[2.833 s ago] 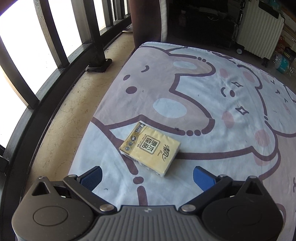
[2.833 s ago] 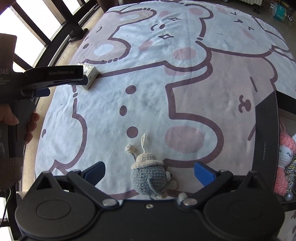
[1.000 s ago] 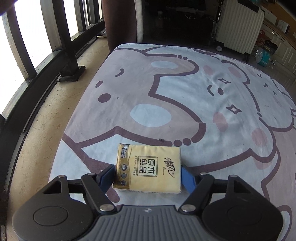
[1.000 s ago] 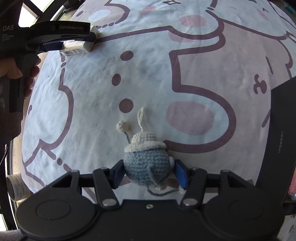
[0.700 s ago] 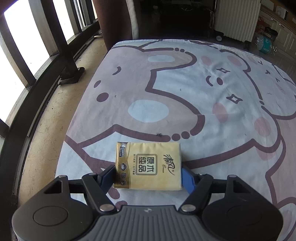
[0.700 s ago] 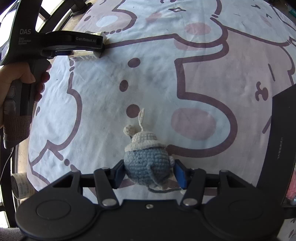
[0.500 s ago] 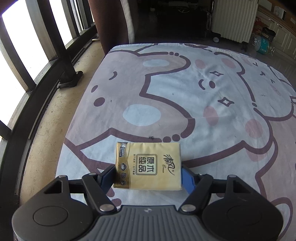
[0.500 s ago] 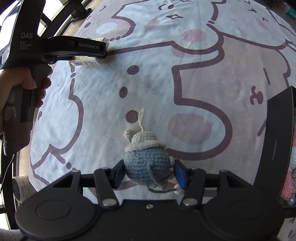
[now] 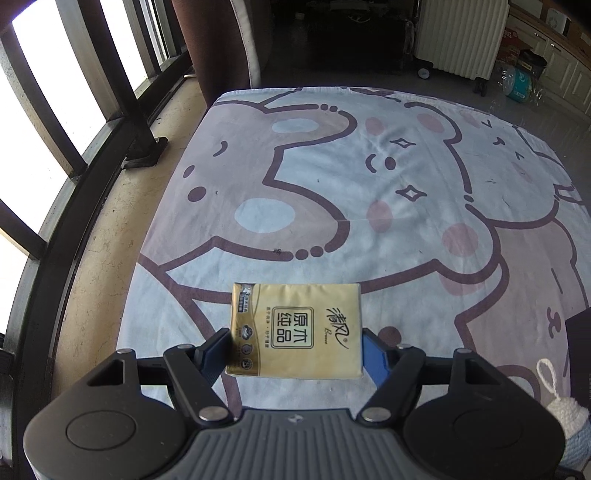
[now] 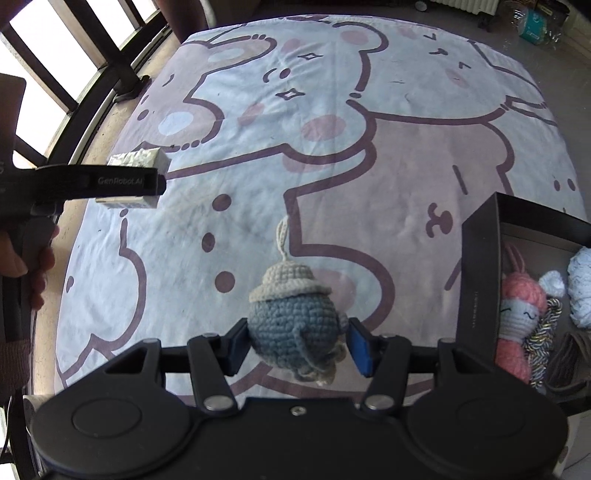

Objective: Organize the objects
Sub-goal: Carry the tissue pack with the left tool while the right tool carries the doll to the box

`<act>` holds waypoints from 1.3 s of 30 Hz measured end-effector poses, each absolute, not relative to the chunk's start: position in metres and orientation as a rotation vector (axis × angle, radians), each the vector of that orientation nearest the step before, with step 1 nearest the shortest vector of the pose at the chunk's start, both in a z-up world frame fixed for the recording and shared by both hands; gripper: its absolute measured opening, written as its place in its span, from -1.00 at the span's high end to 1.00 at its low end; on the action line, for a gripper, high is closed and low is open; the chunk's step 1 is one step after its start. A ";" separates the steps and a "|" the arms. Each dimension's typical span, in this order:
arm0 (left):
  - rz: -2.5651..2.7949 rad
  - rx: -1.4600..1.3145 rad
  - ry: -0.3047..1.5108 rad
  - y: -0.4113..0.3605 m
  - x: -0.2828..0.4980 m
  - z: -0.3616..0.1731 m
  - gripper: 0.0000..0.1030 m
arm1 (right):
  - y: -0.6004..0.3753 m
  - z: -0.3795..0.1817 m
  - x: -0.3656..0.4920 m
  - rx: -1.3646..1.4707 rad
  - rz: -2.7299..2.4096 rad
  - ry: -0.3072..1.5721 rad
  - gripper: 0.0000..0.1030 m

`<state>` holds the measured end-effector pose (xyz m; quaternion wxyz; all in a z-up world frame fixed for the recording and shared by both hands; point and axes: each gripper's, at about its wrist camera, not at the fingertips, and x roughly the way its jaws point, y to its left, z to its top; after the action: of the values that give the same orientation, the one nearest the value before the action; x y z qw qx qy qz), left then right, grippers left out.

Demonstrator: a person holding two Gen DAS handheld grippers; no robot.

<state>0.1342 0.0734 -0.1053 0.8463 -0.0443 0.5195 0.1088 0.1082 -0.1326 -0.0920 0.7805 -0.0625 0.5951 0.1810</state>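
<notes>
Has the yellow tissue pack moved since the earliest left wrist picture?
Yes. The tissue pack lay on the cartoon sheet ahead of open jaws; now the left gripper holds it, lifted off the sheet.

A big cartoon-print sheet fills the middle, pale blue with brown-outlined bear figures, pink cheeks and little sparkle marks, and it's our landmark. Left of the sheet runs a strip of beige stone floor, and beyond that, dark window bars with bright daylight behind. At the sheet's far edge hangs a reddish-brown curtain. Past the far right corner of the sheet stands a white ribbed suitcase on wheels, and further right a teal-labelled plastic pack sits on the grey floor. Beyond it, cream cabinet doors line the wall.
</notes>
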 end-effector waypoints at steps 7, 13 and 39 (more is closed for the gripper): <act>0.214 -0.093 1.102 0.061 0.113 -0.088 -0.43 | -0.143 -0.077 0.102 -0.146 0.344 1.246 -0.10; 0.198 -0.083 1.104 0.051 0.097 -0.077 -0.43 | -0.146 -0.066 0.097 -0.168 0.324 1.209 -0.10; 0.092 -0.131 1.034 -0.018 0.082 -0.030 -0.43 | -0.196 -0.017 0.092 -0.103 0.293 1.067 -0.10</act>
<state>0.0816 -0.0182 -0.0304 0.8663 -0.0624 0.4937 0.0437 0.0922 -0.1958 -0.0169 0.8496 -0.0488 0.5064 0.1390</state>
